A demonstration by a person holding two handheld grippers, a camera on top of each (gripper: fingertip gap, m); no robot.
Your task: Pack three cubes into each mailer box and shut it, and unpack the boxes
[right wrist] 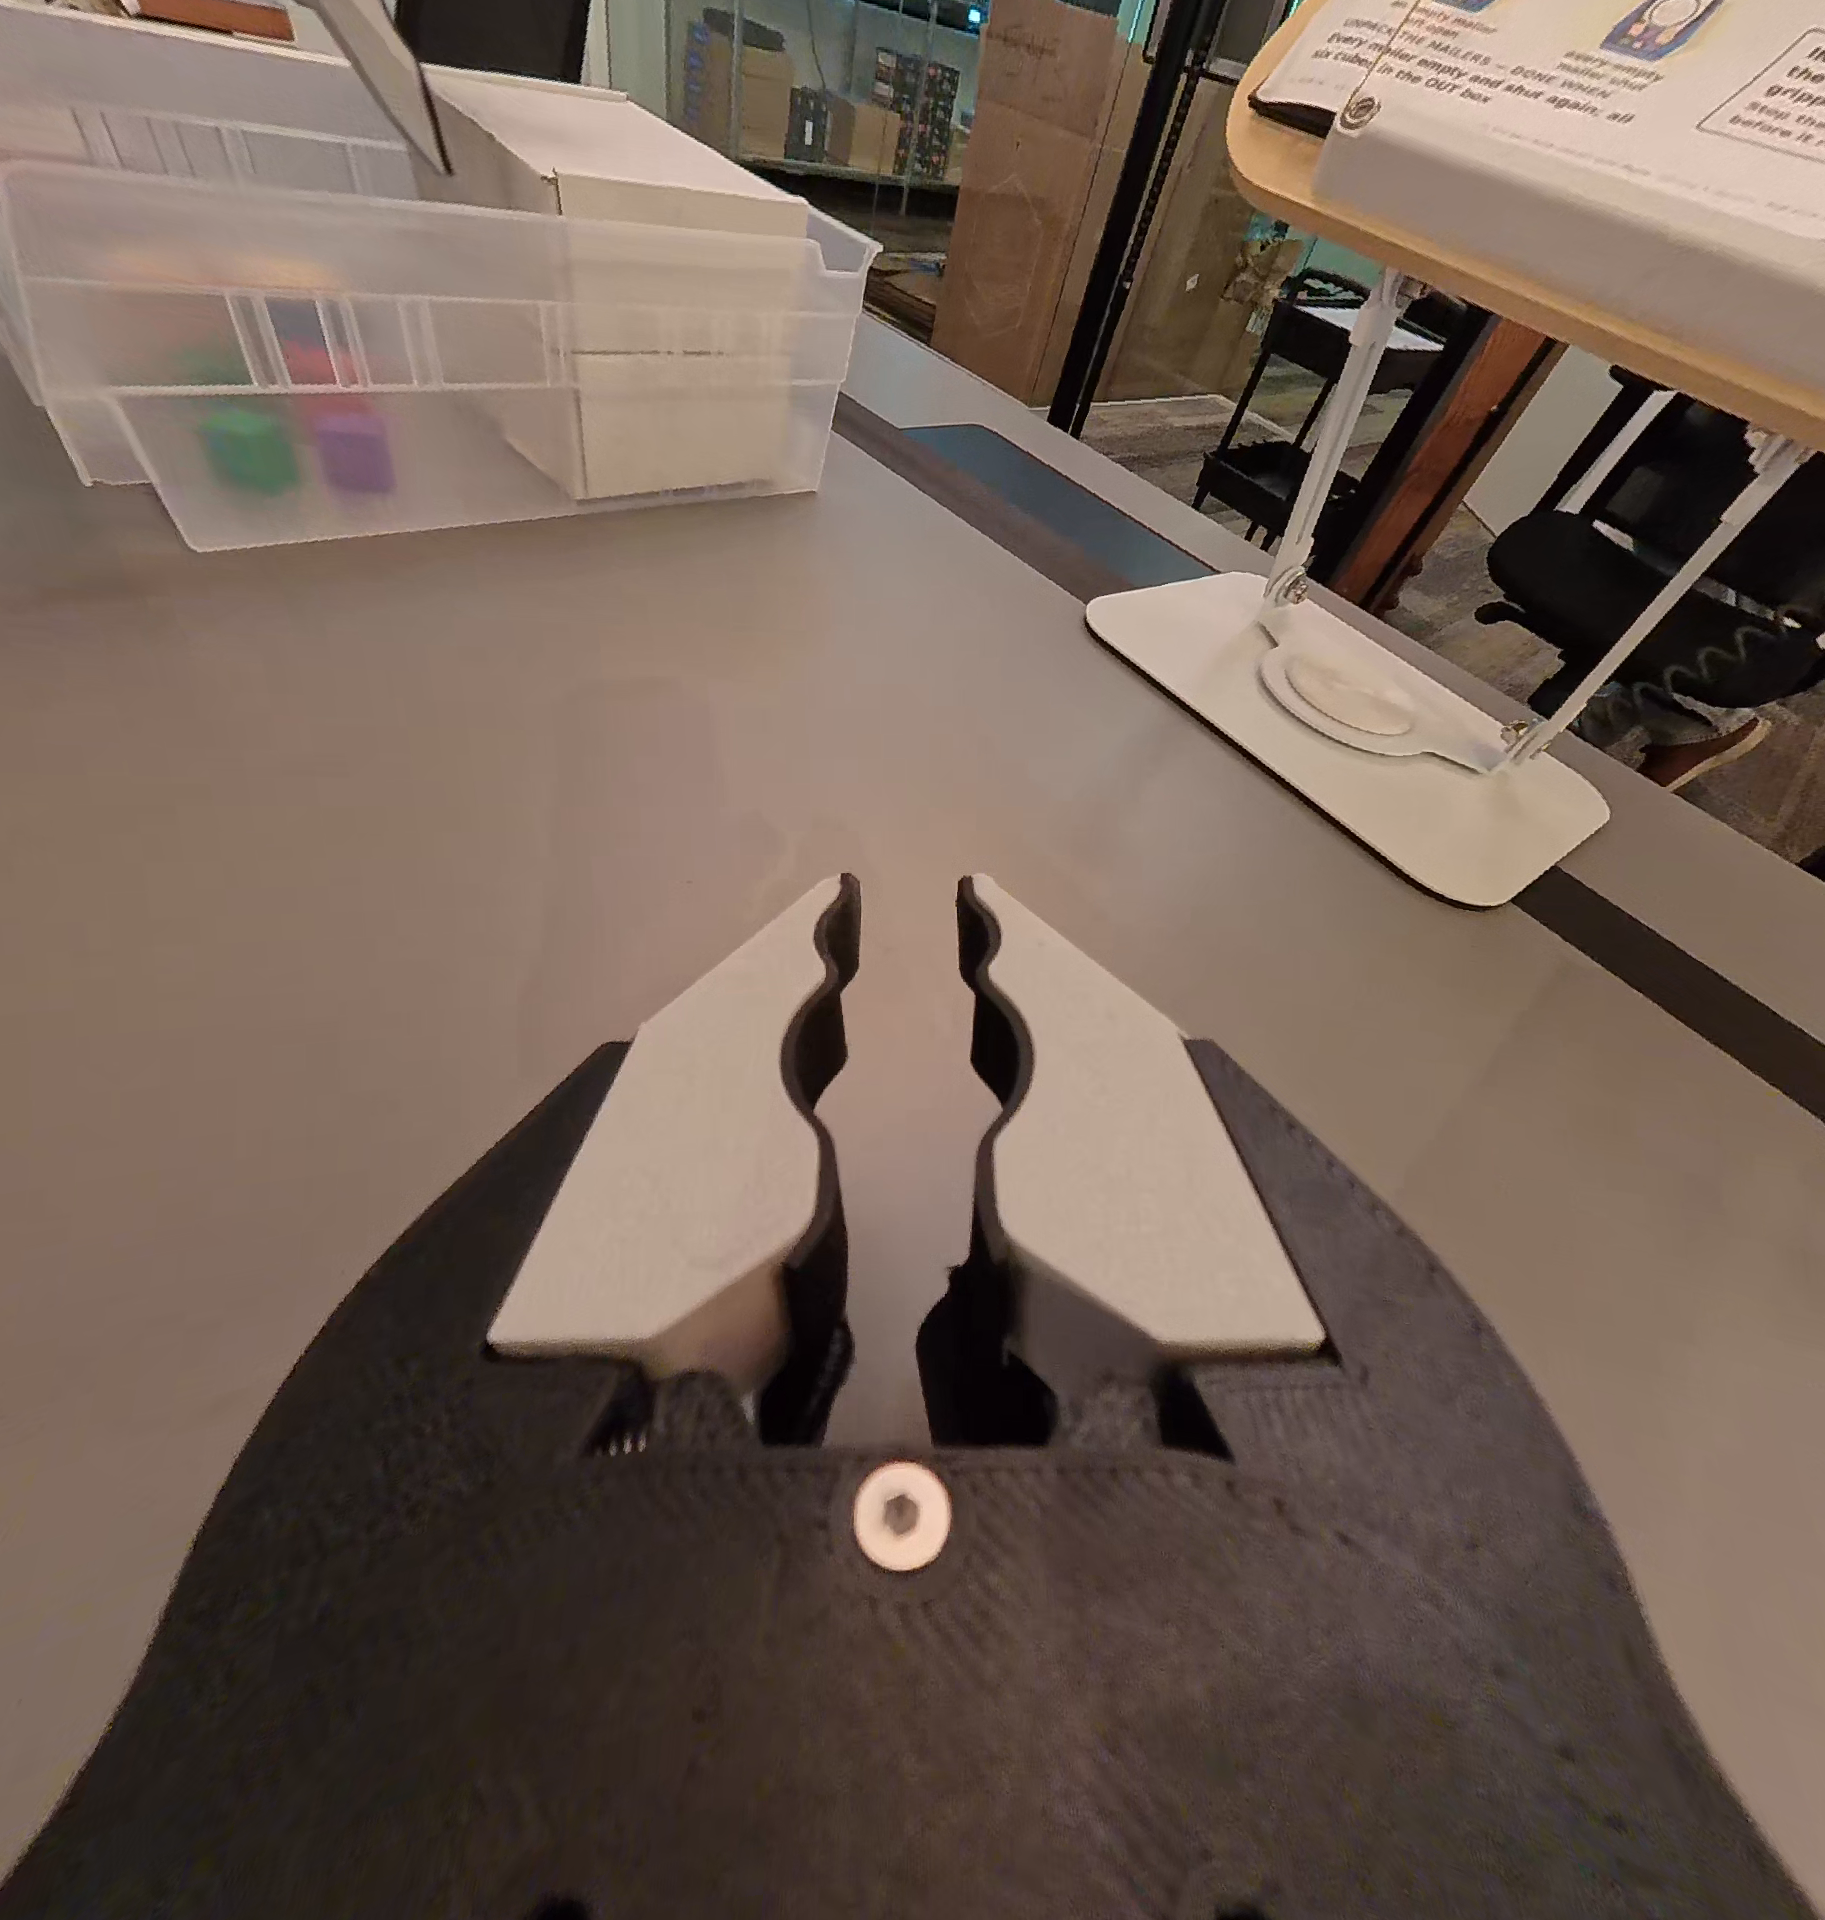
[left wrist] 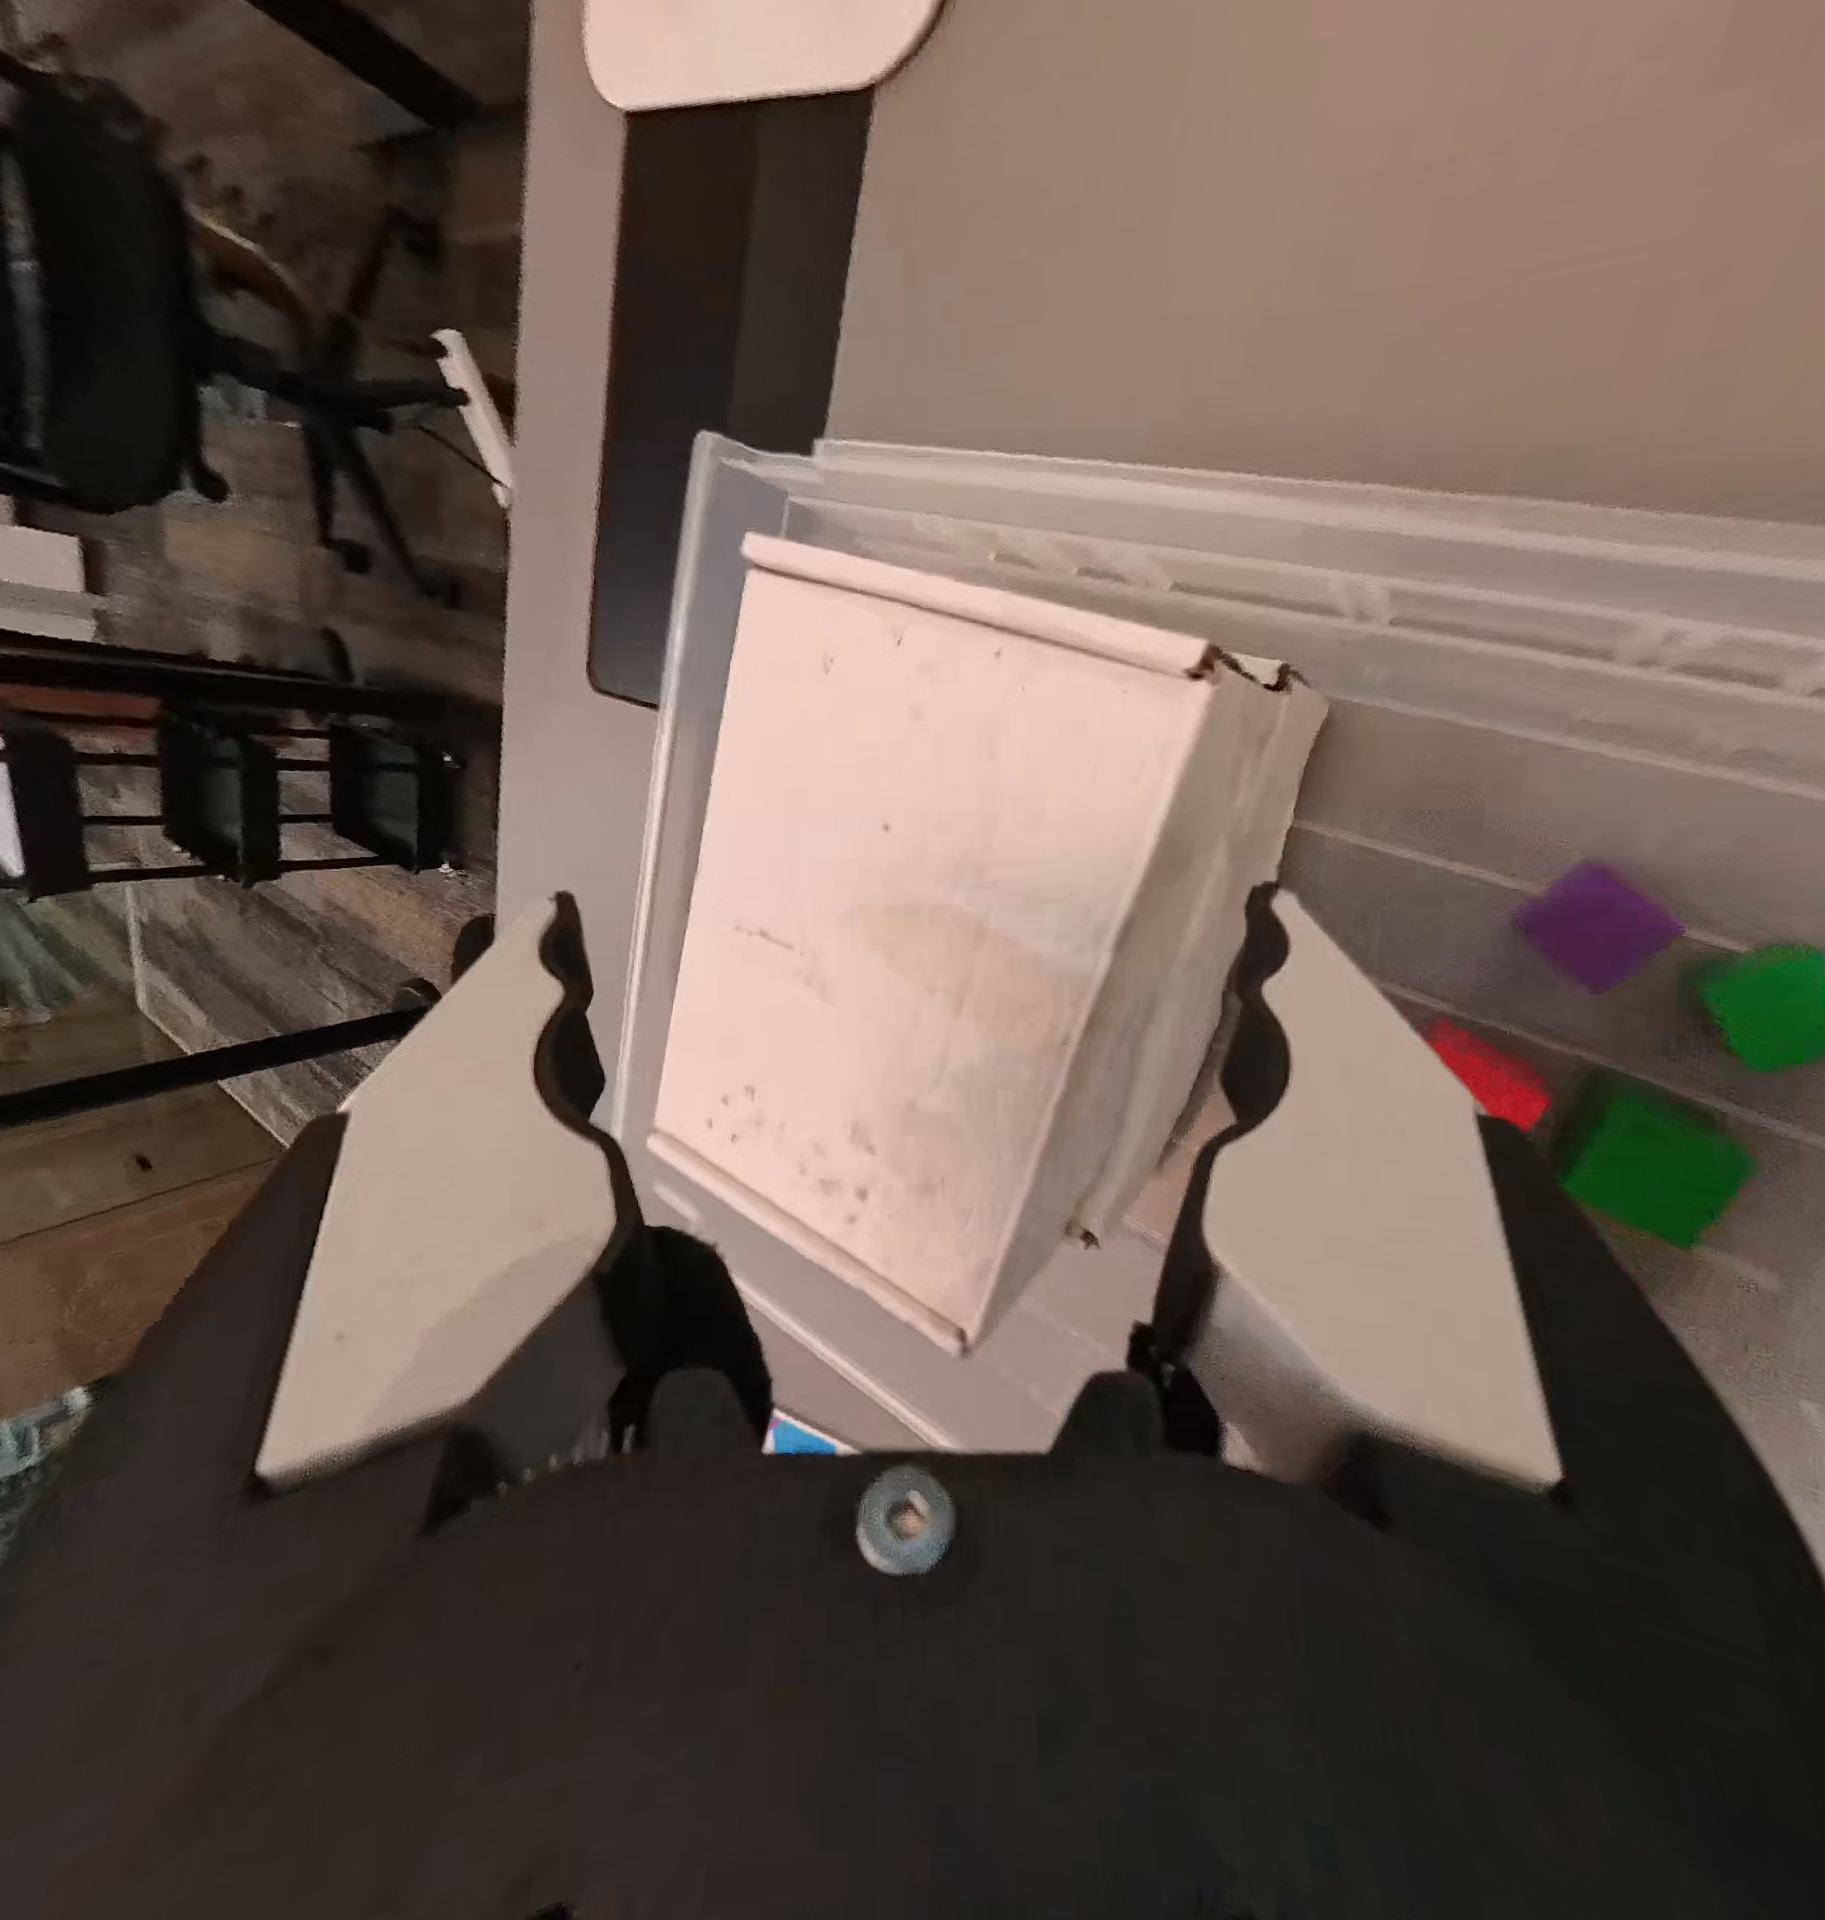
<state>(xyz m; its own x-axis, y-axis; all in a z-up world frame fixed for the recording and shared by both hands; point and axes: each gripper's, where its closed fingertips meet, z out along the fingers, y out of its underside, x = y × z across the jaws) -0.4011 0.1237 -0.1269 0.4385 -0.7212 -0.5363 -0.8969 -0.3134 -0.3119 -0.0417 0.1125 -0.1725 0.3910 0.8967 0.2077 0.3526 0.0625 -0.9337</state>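
Observation:
A closed white mailer box [left wrist: 887, 831] leans inside a clear plastic bin [left wrist: 1407, 582]. My left gripper [left wrist: 916, 909] is open wide with a finger on either side of the box. Purple [left wrist: 1599, 925], red [left wrist: 1490, 1075] and two green cubes [left wrist: 1781, 1006] [left wrist: 1651, 1174] lie loose in the same bin. The right wrist view shows the bin [right wrist: 472, 260], the box [right wrist: 679, 416], a green cube [right wrist: 248, 447] and a purple cube [right wrist: 352, 452] at the far left. My right gripper [right wrist: 908, 883] hangs over the bare grey table [right wrist: 472, 779]. Its jaws are drawn almost together, with nothing between them.
A white stand base [right wrist: 1355, 727] with thin legs holds a tilted board with a printed sheet [right wrist: 1614, 135] at the right. The table's far edge [right wrist: 1666, 987] runs just behind it. A second clear bin [right wrist: 108, 114] stands behind the first. Office chairs and shelving lie beyond the table.

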